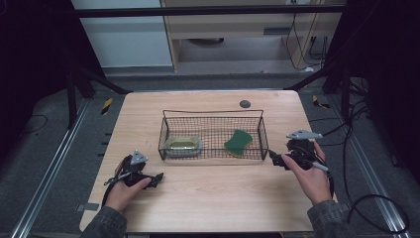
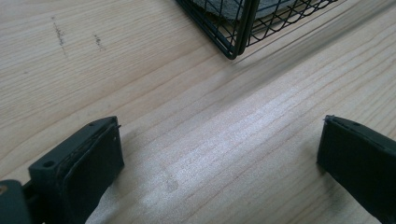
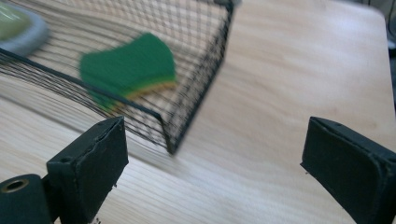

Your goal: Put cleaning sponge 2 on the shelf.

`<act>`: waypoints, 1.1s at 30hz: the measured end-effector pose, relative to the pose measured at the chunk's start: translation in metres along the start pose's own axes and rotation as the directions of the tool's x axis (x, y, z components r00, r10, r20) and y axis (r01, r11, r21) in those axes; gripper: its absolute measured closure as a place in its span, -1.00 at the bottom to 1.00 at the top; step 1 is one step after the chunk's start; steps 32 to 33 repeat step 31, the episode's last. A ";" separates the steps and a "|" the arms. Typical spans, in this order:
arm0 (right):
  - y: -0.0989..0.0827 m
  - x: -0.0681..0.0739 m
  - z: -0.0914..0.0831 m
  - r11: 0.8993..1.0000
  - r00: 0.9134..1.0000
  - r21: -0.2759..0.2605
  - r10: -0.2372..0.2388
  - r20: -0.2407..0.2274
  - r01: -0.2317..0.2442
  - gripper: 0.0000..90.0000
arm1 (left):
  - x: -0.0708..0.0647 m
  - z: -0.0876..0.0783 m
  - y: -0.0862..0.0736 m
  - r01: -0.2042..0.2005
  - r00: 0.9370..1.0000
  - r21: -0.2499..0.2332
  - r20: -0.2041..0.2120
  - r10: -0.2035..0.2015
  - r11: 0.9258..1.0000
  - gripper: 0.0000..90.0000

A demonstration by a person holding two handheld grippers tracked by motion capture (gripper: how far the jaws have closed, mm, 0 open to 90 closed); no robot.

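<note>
Beside wire basket [image 1: 213, 136] holding green sponge [image 1: 238, 143]: both grippers' jaws apart, empty

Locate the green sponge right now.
In the high view the green sponge lies in the right half of the wire basket, right of the tin.

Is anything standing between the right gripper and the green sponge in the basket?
Yes: the wire basket's end wall stands between the open right gripper and the green sponge, which lies inside. The basket is open on top.
</note>
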State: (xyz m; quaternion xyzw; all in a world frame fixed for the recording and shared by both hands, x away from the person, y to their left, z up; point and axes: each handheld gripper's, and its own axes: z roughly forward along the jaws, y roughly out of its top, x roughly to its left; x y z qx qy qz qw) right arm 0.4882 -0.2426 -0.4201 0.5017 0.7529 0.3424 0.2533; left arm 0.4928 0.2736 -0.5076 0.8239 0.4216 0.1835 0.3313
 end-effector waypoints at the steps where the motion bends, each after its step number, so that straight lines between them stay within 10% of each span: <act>1: -0.011 -0.006 0.009 1.000 1.000 0.020 0.020 0.016 -0.021 -0.82 | 0.000 0.000 0.000 0.000 1.000 0.000 0.000 0.000 1.000 -1.00; 13: -0.047 -0.034 0.055 0.978 0.985 0.149 0.128 0.120 -0.145 -0.78 | 0.001 0.001 0.000 0.005 1.000 -0.012 0.000 -0.005 1.000 -1.00; 33: -0.062 -0.041 0.072 0.982 0.977 0.063 0.166 0.135 -0.176 -0.99 | 0.002 0.002 0.001 0.005 1.000 -0.012 0.000 -0.005 1.000 -1.00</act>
